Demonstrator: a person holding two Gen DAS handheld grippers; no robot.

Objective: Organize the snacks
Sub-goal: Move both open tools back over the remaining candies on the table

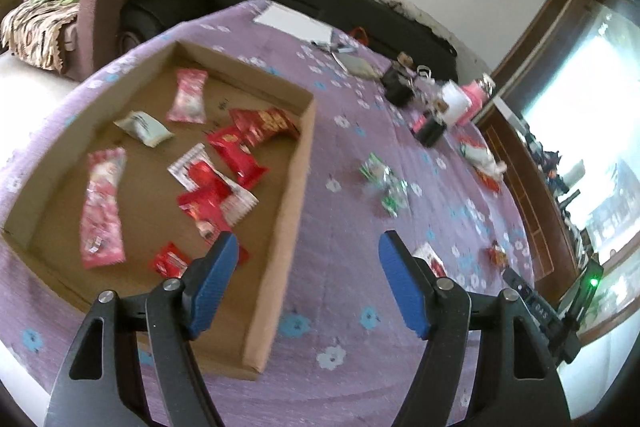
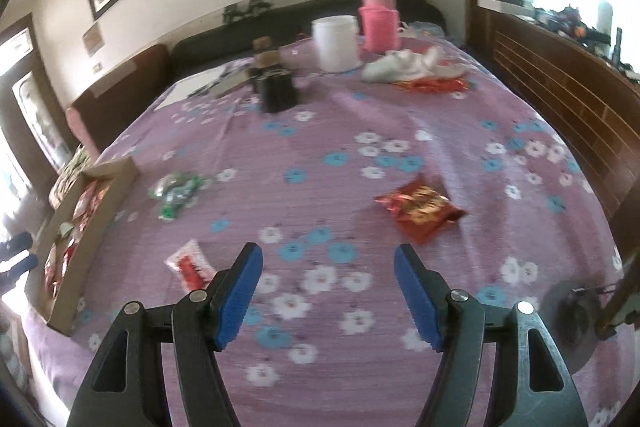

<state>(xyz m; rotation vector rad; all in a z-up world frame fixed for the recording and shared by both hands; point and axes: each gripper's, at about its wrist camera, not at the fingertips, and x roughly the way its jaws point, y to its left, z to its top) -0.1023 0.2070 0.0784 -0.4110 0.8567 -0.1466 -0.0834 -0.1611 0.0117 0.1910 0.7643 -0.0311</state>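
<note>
Presently, stock as follows. Cardboard tray (image 1: 298,163): holds about ten packets, red, pink and one pale, lying flat and loose. Outside it, on the purple floral surface (image 2: 320,187): red-gold snack bag (image 2: 420,207), well right of the tray; green wrapped sweets (image 2: 176,193), near the tray's wall; red-and-white sachet (image 2: 190,265), just beside the right gripper's left jaw. Left gripper (image 1: 306,267): jaws wide apart, nothing held, straddling the tray's near wall. Right gripper (image 2: 328,285): jaws wide apart, nothing held, above bare cloth. Handling, judged: packets light, crinkly, slippery foil, contents likely crushable; pinch lightly at a sealed end.
</note>
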